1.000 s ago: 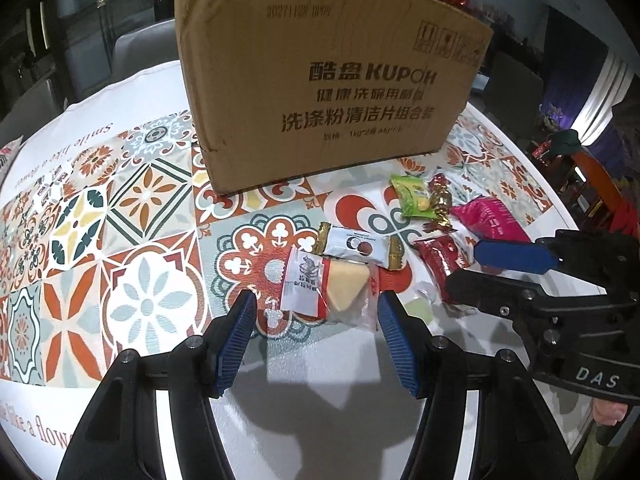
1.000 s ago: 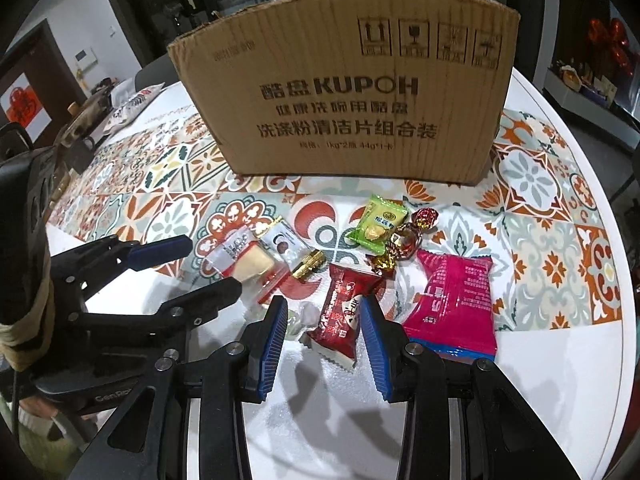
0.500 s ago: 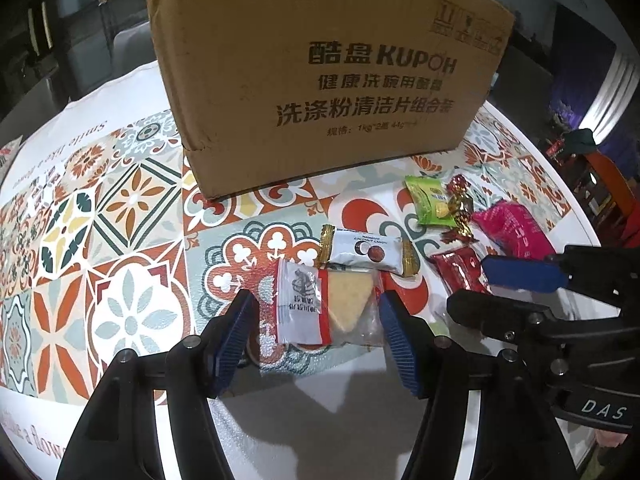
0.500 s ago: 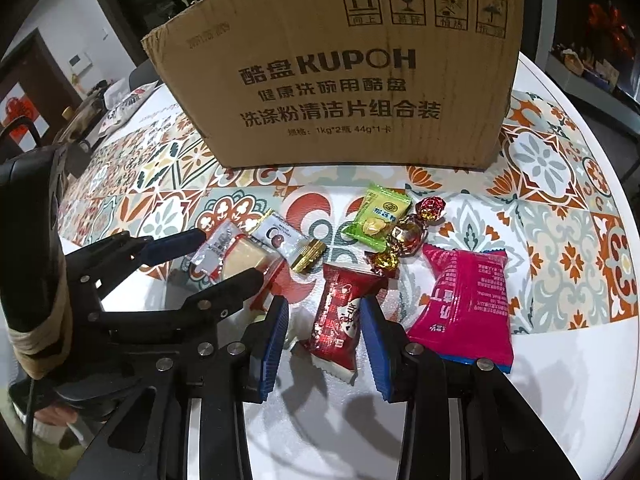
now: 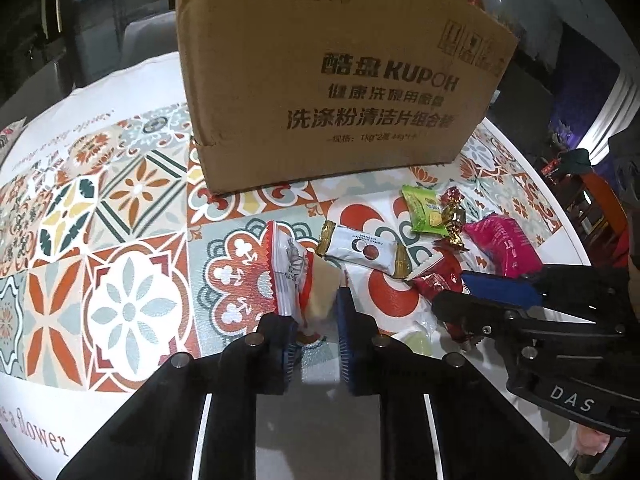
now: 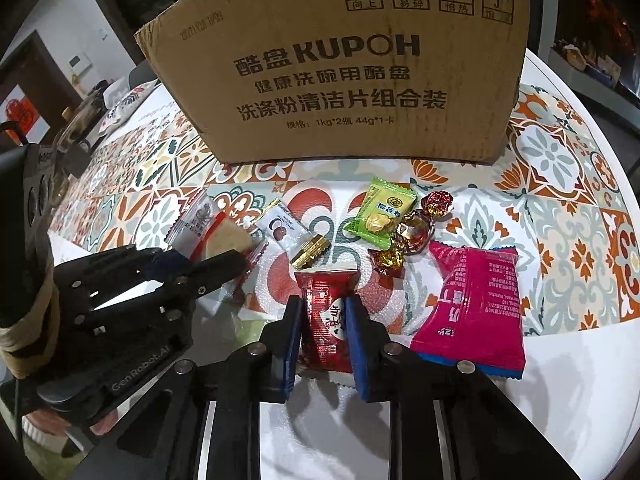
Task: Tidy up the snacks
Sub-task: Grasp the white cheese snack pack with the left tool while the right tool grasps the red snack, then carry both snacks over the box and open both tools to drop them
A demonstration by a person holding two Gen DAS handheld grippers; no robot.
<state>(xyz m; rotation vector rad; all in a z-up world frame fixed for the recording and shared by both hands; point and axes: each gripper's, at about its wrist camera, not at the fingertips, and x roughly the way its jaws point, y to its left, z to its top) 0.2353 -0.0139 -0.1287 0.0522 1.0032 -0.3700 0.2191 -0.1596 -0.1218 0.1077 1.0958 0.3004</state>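
My left gripper is shut on a clear packet with a pale wedge cake, tilted up on edge; it also shows in the right wrist view. My right gripper is shut on a dark red snack packet, which shows partly in the left wrist view. A large cardboard box stands behind the snacks on the patterned tablecloth.
Loose snacks lie between the grippers and the box: a white and gold candy bar, a green packet, foil-wrapped candies, a pink packet. The round table's edge runs close on the right.
Both grippers have moved forward and closed: the left on the wedge cake packet, tipping it up, the right on the dark red packet.
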